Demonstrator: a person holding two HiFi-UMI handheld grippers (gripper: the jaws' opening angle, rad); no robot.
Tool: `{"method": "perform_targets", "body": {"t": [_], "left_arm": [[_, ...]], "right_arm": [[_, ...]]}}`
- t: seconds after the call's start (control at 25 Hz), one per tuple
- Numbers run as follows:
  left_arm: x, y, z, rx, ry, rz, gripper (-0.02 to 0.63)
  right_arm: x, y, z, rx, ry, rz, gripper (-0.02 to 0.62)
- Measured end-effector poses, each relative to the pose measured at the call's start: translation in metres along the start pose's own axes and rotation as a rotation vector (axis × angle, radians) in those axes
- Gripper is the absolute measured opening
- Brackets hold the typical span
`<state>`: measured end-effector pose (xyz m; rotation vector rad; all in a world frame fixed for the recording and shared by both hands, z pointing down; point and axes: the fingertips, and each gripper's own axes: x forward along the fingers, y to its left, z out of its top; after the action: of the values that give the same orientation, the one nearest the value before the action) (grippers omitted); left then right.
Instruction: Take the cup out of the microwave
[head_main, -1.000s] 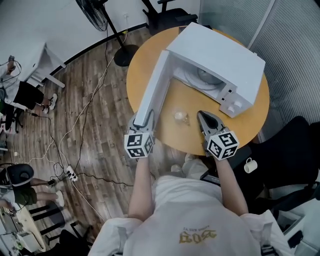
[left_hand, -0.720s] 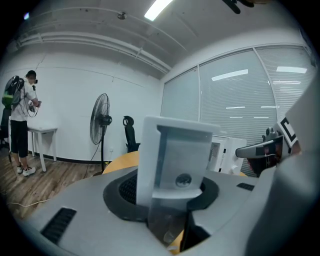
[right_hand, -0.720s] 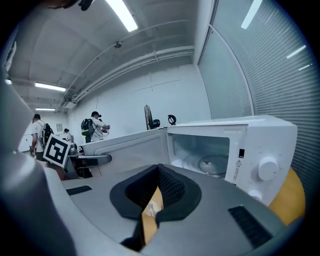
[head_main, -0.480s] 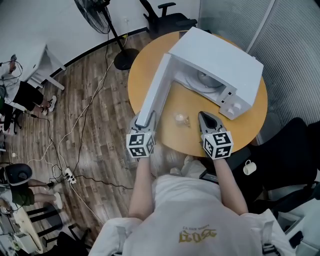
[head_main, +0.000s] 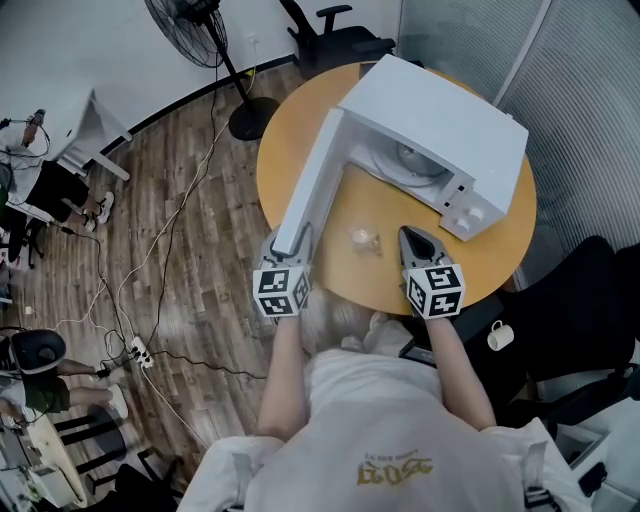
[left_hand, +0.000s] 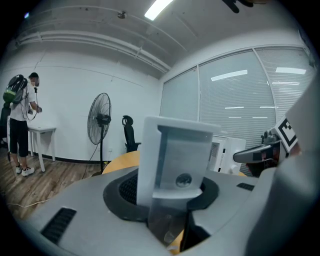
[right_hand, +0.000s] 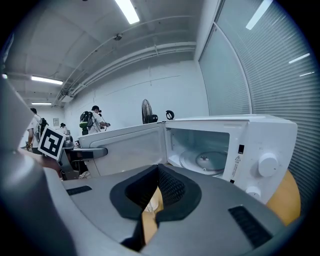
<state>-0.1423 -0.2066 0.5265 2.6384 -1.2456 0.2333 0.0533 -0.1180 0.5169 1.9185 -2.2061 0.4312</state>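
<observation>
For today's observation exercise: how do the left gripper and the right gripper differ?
The left gripper is clamped on the free edge of the open microwave door; the right gripper is shut on nothing. The left gripper sits left of the small clear cup, and the right gripper sits to the cup's right. Both point toward the microwave.

Glossy white microwave (head_main: 440, 110), smooth wooden table (head_main: 285, 150)
</observation>
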Motion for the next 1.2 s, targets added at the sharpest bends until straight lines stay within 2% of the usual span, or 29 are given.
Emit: {"method": "perform_targets", "body": {"t": [1.2], "left_arm": [[-0.001,0.0001,0.0005,0.001,0.001,0.001,0.178]], "right_arm": [[-0.0044,-0.0034,-0.0065,0.023,0.019,0.007,0.012]]}}
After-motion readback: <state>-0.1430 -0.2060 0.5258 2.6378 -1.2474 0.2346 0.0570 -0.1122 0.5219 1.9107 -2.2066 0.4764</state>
